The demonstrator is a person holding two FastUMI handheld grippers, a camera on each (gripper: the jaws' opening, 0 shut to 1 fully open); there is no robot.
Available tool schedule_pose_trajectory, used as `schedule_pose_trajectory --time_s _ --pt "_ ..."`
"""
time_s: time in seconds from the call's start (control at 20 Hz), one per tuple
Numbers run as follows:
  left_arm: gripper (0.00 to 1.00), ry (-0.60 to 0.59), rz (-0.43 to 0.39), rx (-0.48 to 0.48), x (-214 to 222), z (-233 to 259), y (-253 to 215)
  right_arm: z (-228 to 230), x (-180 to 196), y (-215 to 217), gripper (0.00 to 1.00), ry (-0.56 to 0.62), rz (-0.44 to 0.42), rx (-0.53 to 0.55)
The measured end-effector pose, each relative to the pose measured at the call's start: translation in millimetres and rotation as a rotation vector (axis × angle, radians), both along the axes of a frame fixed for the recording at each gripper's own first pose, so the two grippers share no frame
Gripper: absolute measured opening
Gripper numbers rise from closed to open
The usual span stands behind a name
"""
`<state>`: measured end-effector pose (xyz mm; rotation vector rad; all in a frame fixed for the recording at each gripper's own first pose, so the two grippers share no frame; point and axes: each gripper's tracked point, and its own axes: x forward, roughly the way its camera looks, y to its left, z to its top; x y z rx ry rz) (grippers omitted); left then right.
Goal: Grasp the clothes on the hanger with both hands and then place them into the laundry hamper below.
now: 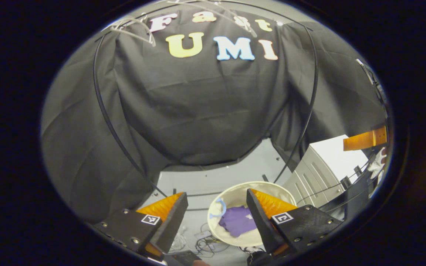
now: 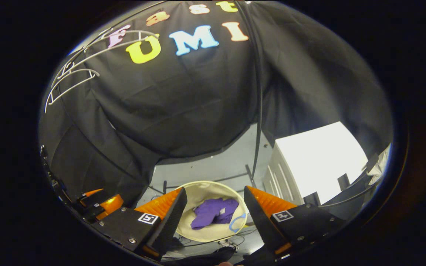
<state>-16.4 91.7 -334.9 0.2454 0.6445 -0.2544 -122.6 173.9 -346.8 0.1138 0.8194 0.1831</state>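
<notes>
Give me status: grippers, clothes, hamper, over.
Left gripper and right gripper open, empty, above the hamper. Purple clothes lie inside it. Bare white hangers up top. Nothing in the way.

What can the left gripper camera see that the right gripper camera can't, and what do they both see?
Left gripper view alone: an orange finger of the other gripper at the right edge, and the left gripper open above the floor.

Right gripper view alone: the other gripper's orange fingers low on the left, and the right gripper open.

Both: a cream laundry hamper holding purple clothes, bare white hangers up high, and a white cabinet.
</notes>
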Motion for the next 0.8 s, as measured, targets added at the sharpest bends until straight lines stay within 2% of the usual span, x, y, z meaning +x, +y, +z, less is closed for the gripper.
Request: schedule_pose_trajectory --time_s 0.05,0.1,0.2,0.25,0.5,0.55,0.7,0.8 --pt "0.93 -0.037 -0.002 0.001 3.5 21.6 0.6 16.9 8.0 -8.0 0.95 -0.046 -0.013 -0.011" --pt "0.93 -0.074 -0.002 -0.006 9.4 43.7 -0.6 34.0 15.9 -14.8 0.96 -0.09 -0.029 -0.019" --pt "0.93 -0.15 0.003 -0.045 15.2 92.1 -1.7 73.3 31.3 -27.0 0.95 -0.188 -0.069 -0.017" --pt "0.99 -0.187 0.007 -0.069 16.7 118.5 -2.4 96.6 39.8 -32.5 0.96 -0.244 -0.092 -0.012" --pt "0.99 -0.393 0.034 -0.169 39.4 252.3 -3.6 212.1 76.0 -48.6 0.95 -0.552 -0.16 -0.016" --pt "0.99 -0.437 0.039 -0.187 41.8 278.6 0.6 235.1 78.4 -52.8 1.0 -0.613 -0.163 -0.029" --pt "0.99 -0.534 0.052 -0.267 39.5 346.1 8.2 293.6 76.0 -67.5 0.91 -0.771 -0.175 -0.078" --pt "0.98 -0.58 0.045 -0.288 26.8 369.4 17.7 321.0 70.9 -75.6 0.91 -0.848 -0.183 -0.098"
